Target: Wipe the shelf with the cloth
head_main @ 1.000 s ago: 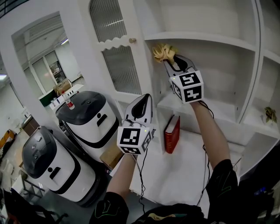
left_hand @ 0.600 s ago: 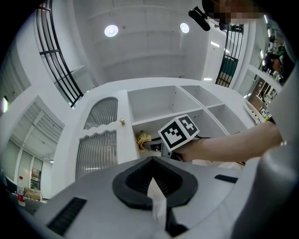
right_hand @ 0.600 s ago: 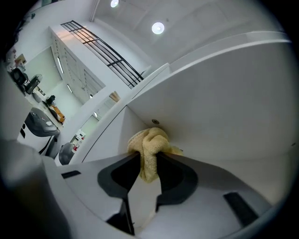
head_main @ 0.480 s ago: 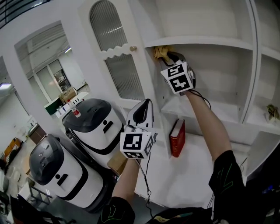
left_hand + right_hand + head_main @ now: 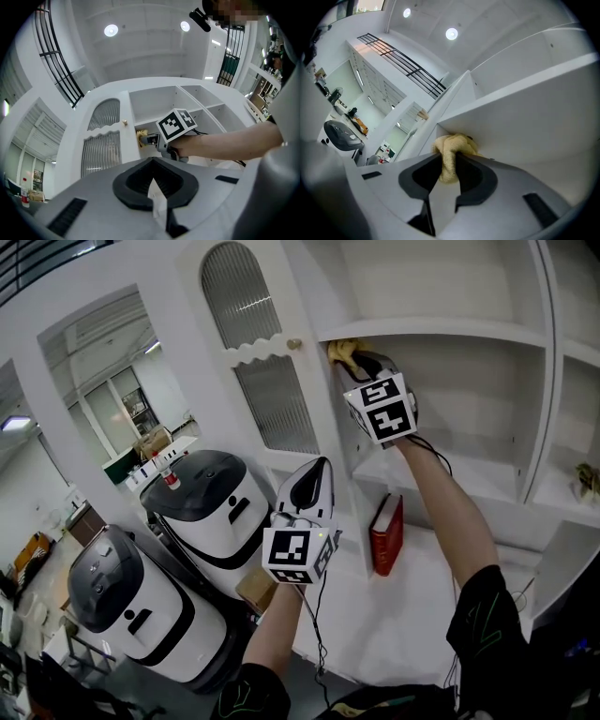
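Observation:
A yellow cloth (image 5: pixel 343 352) is bunched against the left end of the white shelf board (image 5: pixel 450 330), just under its front edge. My right gripper (image 5: pixel 360 363) is shut on the cloth (image 5: pixel 451 153), which presses against the underside of the shelf (image 5: pixel 525 126). From the left gripper view the cloth (image 5: pixel 142 137) shows at the cabinet's inner corner. My left gripper (image 5: pixel 310 479) hangs lower, in front of the cabinet post, shut with nothing in it.
A glass cabinet door (image 5: pixel 251 362) with a small knob (image 5: pixel 294 343) stands left of the shelf. A red book (image 5: pixel 386 533) leans on the lower shelf. Two white rounded machines (image 5: pixel 197 507) stand at lower left. A small plant (image 5: pixel 590 479) sits at far right.
My right gripper has risen with the cloth from below the shelf's edge up against the board's left end. The left gripper stayed about where it was; the view shifted slightly.

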Motion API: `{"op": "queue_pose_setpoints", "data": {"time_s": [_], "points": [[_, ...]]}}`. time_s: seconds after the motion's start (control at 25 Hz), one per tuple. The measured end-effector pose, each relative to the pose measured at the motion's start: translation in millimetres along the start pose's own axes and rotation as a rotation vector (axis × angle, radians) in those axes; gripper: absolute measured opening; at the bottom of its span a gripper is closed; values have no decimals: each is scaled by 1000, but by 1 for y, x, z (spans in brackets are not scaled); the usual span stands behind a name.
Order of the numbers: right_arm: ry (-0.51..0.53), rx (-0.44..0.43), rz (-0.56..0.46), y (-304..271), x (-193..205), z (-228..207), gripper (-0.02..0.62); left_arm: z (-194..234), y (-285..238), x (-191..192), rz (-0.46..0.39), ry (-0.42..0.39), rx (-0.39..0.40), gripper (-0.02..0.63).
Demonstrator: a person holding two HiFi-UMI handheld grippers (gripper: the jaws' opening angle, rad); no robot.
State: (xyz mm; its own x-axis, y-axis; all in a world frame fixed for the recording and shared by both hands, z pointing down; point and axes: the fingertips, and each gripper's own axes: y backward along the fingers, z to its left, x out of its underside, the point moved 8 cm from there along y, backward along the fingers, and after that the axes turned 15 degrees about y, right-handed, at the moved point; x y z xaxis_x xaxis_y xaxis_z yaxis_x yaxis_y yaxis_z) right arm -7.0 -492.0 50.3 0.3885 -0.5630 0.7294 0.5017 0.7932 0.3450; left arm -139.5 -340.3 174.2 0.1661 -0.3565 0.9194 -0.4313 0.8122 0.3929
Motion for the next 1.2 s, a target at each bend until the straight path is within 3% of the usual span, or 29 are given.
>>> {"op": "queue_pose_setpoints", "data": {"time_s": [0.44,0.76,0.88,1.04,1.2], "points": [[41,-74,-110,26,-25,18,98,-9,-3,4,-1,20,29,-1],[173,-151,-210,61,-35,35,98,-22,-16,16,-7,61,59,-2],[147,-154,-238,72,-36,30,98,-25,-18,19,-10,68,70,0],[118,-115,-221,78,-26,14,98,-26,-21,23,-13,83,71,-1],[115,-69,-140,73,-1,4,98,-23,-21,24,-12,85,63,-1]]}}
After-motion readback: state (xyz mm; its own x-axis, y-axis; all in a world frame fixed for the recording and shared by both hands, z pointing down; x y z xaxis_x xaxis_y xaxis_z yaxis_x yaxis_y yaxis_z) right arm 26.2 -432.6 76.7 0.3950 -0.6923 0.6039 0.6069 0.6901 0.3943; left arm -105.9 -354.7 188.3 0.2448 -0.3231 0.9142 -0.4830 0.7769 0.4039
